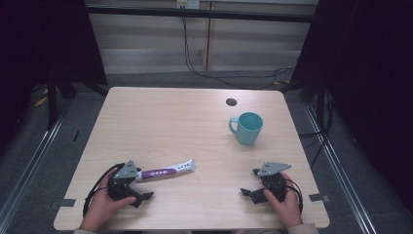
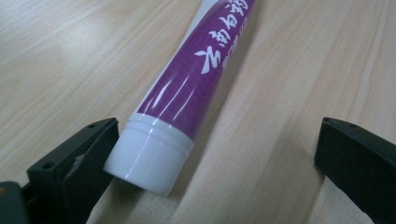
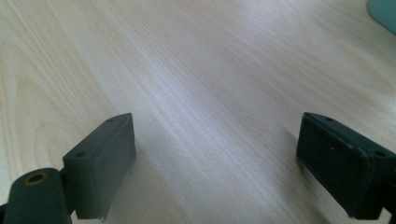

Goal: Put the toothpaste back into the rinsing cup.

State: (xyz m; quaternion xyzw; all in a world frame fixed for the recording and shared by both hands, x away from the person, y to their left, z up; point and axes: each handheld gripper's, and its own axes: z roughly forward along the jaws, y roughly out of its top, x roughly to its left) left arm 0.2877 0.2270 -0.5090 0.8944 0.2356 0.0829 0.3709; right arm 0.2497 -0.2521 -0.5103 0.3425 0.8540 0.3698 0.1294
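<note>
While the purple toothpaste tube (image 2: 187,88) is lying flat on the bench (image 1: 160,122), I am noting the left gripper (image 2: 215,154) standing with fingers wide, its white cap (image 2: 147,156) just beside one finger, and the right gripper (image 3: 215,163) resting with fingers wide over bare wood.

Left gripper (image 1: 127,183) beside purple tube (image 1: 165,171) (cap end hidden); teal mug (image 1: 247,127) upright far right; right gripper (image 1: 265,184) apart.

We've got both hands low and near us, the left tool (image 1: 127,185) with jaws spread wide, the right tool (image 1: 265,185) likewise gaping, forearms entering from below.
</note>
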